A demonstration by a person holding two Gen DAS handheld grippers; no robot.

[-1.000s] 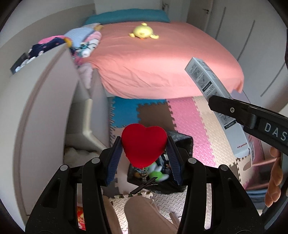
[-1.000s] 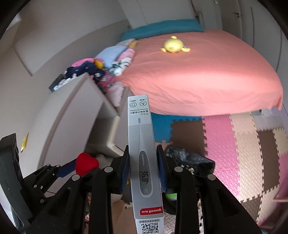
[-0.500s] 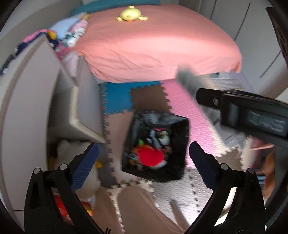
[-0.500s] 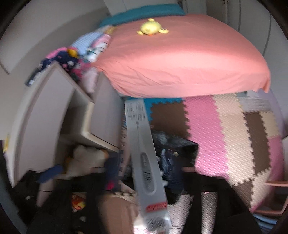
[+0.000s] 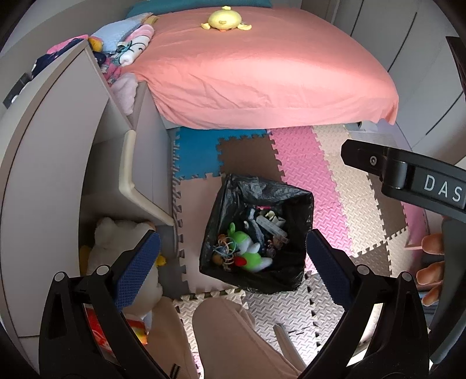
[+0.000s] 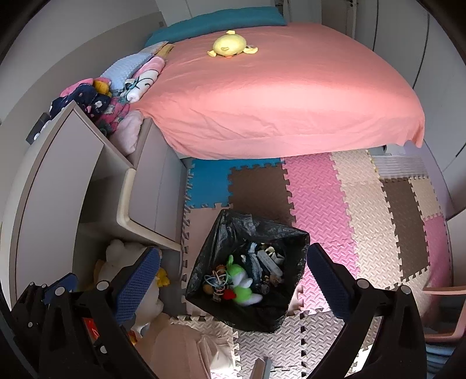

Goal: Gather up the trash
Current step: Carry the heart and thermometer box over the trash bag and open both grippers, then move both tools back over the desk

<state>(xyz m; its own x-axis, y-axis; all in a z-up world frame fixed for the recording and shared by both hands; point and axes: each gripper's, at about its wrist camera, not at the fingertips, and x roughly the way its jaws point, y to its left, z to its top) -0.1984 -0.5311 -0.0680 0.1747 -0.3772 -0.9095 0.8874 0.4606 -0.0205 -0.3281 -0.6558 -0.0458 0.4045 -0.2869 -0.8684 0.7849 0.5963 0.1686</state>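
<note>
One black-lined trash bin (image 5: 303,204) stands on the foam puzzle mat (image 5: 314,163), just in front of the bed (image 5: 262,73) and beside the open beige cabinet (image 5: 58,145). Inside it lie one green-and-white plush toy (image 5: 247,247), one small red heart (image 5: 239,261), a tangle of hair ties (image 5: 224,247) and one long grey box (image 5: 269,229), among darker scraps too small to name. Both grippers hang above the bin: the left gripper (image 5: 230,262) has its two blue-padded fingers spread wide and holds nothing, and the right gripper (image 6: 233,275) is likewise spread and bare. One white plush (image 5: 116,250) sits on the cabinet's bottom shelf. One yellow duck plush (image 5: 224,20) rests on the pink bedsheet.
</note>
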